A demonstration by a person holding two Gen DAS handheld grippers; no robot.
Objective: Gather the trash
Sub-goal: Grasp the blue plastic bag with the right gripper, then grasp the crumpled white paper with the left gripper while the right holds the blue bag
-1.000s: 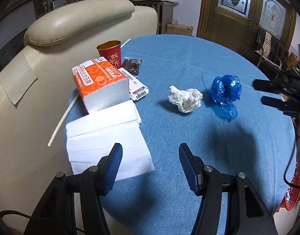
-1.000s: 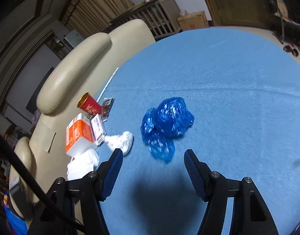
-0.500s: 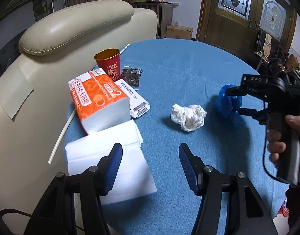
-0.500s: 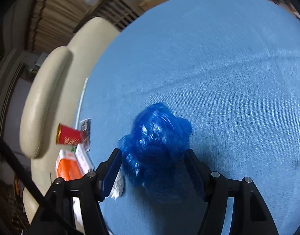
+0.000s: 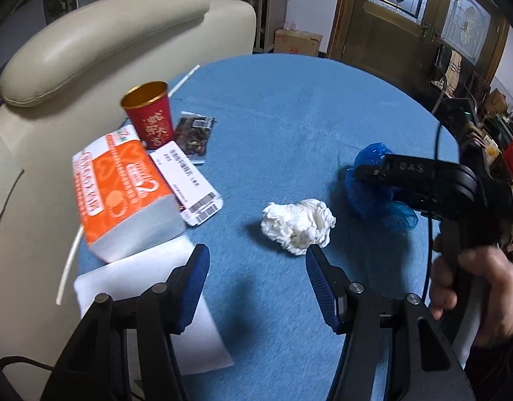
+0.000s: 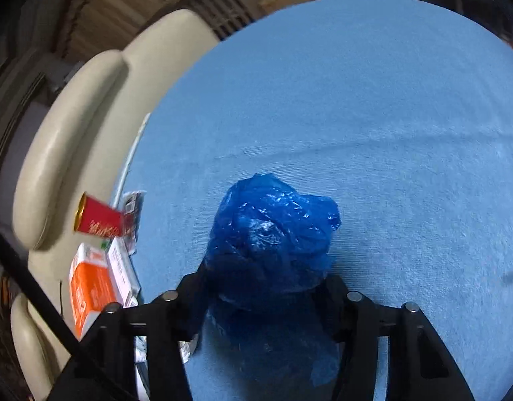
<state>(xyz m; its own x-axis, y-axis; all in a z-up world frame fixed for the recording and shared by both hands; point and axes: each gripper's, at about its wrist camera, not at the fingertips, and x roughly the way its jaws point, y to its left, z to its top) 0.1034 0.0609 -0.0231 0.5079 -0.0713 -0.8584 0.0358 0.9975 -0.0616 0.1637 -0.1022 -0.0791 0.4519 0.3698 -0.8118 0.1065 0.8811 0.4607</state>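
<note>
A crumpled blue plastic bag [image 6: 270,240] lies on the round blue table [image 6: 373,100]. My right gripper [image 6: 263,284] straddles it, and its jaws are closing with the pads pressing into the bag's sides. The left wrist view shows the same bag [image 5: 367,197] under the right gripper [image 5: 368,183], which a hand [image 5: 474,284] holds. A crumpled white tissue [image 5: 298,225] sits just beyond the fingertips of my left gripper [image 5: 256,254]. That gripper is open with nothing between its fingers.
At the table's left stand a red and gold cup [image 5: 149,113], an orange tissue pack [image 5: 119,183], a white barcode label [image 5: 186,180], a dark snack packet [image 5: 194,133] and flat white napkins [image 5: 149,284]. A cream chair [image 5: 89,43] backs that edge.
My right gripper came down over the blue bag and its jaws narrowed onto it. My left gripper slid closer to the white tissue, still open.
</note>
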